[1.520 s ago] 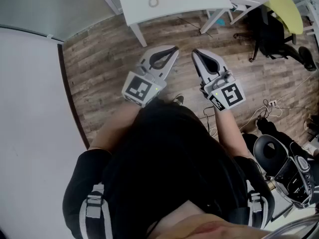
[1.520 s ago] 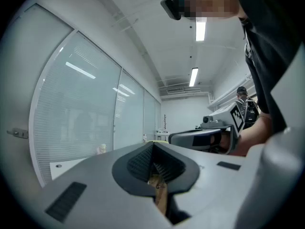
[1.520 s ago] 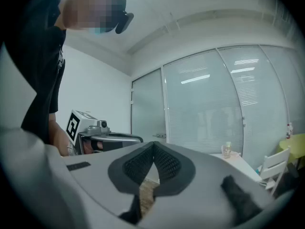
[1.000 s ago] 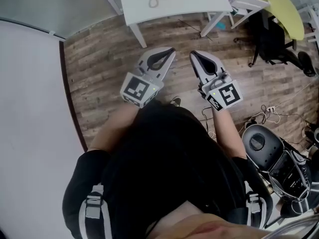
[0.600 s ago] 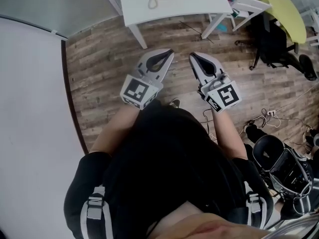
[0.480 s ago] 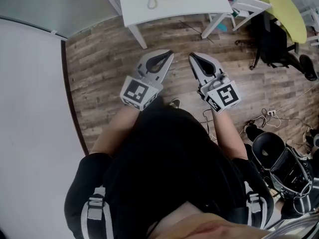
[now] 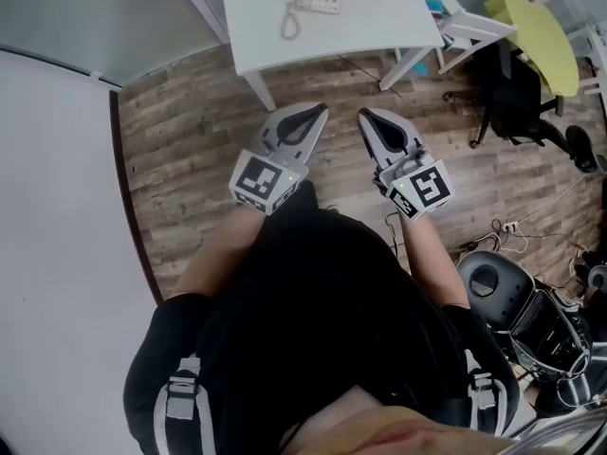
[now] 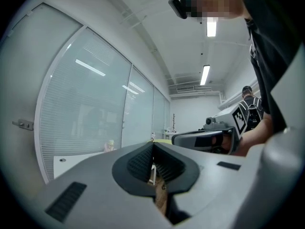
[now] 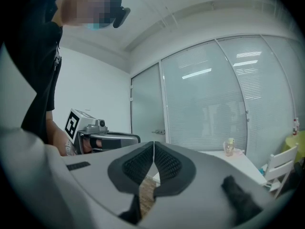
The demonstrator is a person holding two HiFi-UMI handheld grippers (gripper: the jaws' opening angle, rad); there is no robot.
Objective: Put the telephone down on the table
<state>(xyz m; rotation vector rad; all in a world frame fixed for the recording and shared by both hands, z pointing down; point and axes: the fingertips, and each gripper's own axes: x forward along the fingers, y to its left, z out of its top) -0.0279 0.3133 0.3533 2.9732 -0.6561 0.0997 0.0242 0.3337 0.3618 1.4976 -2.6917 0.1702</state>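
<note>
**Background clutter, office room**

Brown wood-plank floor (image 7: 190,131) fills mid frame. Plain white wall panel (image 7: 57,254) runs down the left edge. Lime-green round tabletop (image 7: 536,22) sits top right, with a black swivel office chair (image 7: 517,88) just beside it and a small white chair (image 7: 463,22) near both. Tangle of thin cables (image 7: 503,230) lies on the floor at right. Black round-topped machine (image 7: 488,282) lower right, type unclear. Frosted glass partition (image 9: 209,104); ceiling strip light (image 8: 211,28) lit.
</note>
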